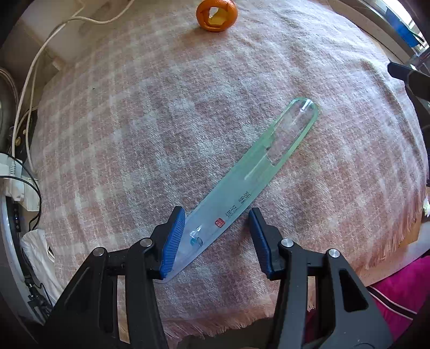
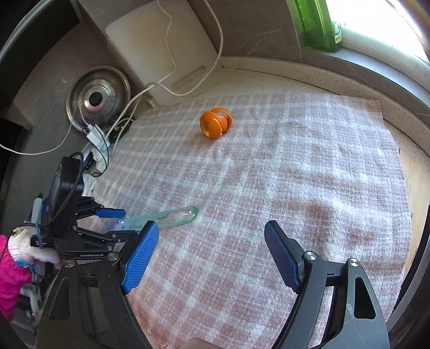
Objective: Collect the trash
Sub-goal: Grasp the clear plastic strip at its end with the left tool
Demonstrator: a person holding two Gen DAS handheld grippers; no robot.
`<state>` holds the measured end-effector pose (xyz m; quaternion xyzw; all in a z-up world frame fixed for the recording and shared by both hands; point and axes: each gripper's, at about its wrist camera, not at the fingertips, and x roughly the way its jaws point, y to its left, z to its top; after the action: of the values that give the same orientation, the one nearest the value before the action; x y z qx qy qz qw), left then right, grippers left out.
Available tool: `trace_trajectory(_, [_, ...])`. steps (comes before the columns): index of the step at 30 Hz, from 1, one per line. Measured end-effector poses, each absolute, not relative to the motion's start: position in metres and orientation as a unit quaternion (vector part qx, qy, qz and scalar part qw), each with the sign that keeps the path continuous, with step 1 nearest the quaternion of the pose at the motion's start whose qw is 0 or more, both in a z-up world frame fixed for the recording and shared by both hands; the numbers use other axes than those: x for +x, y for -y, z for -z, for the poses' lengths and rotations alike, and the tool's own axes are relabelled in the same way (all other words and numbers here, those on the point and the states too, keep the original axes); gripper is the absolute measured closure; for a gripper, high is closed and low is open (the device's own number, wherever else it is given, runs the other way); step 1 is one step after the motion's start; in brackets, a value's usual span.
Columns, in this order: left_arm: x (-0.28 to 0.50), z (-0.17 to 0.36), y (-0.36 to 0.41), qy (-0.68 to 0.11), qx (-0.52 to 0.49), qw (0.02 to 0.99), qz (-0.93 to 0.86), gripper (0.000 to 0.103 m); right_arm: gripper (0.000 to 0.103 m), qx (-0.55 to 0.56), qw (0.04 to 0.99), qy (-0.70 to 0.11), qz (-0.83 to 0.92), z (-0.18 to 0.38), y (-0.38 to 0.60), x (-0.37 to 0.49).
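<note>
A long clear greenish plastic wrapper [image 1: 250, 174] lies flat on the pink checked cloth [image 1: 134, 120], running from lower left to upper right. My left gripper [image 1: 216, 222] is open, its jaws standing on either side of the wrapper's near end without closing on it. An orange peel [image 1: 216, 14] sits at the far edge of the cloth. In the right wrist view the peel [image 2: 215, 123] is in the middle, the wrapper [image 2: 172, 216] at the left with the left gripper [image 2: 111, 224] around its end. My right gripper [image 2: 211, 241] is open and empty above the cloth [image 2: 295, 174].
White cables [image 2: 172, 88], a metal pot lid [image 2: 98, 98] and a white board [image 2: 161, 43] lie beyond the cloth at the back left. A power strip [image 1: 16, 174] and crumpled tissue [image 1: 37, 241] sit off the cloth's left edge. A green bottle [image 2: 317, 24] stands on the windowsill.
</note>
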<state>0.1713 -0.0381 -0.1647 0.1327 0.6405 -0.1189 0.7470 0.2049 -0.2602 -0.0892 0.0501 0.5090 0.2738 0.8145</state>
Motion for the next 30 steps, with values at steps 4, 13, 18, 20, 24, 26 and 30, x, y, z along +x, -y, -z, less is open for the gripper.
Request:
trace_trajectory(4, [0.173, 0.168, 0.048, -0.647, 0.144, 0.735, 0.142, 0.053, 0.022, 0.061, 0.814, -0.509, -0.271, 0.09, 0.266, 0.22])
trace_trajectory(13, [0.208, 0.174, 0.036, -0.649, 0.089, 0.746, 0.122, 0.054, 0.022, 0.058, 0.808, -0.517, -0.277, 0.099, 0.257, 0.242])
trace_trajectory(18, [0.212, 0.171, 0.008, -0.63, 0.013, 0.771, 0.097, 0.058, 0.022, 0.054, 0.805, -0.518, -0.284, 0.101, 0.244, 0.263])
trace_trajectory(20, [0.211, 0.171, -0.002, -0.621, -0.015, 0.778, 0.088, 0.059, 0.022, 0.048, 0.804, -0.516, -0.29, 0.101, 0.236, 0.273])
trace_trajectory(24, [0.207, 0.169, -0.021, -0.604, -0.073, 0.791, 0.067, 0.061, 0.022, 0.003, 0.805, -0.509, -0.305, 0.106, 0.211, 0.295])
trace_trajectory(26, [0.204, 0.169, -0.026, -0.604, -0.066, 0.792, 0.066, 0.061, 0.022, -0.022, 0.804, -0.509, -0.306, 0.111, 0.197, 0.308])
trace_trajectory(30, [0.203, 0.174, -0.019, -0.618, -0.037, 0.781, 0.079, 0.058, 0.022, -0.031, 0.794, -0.519, -0.316, 0.123, 0.173, 0.333])
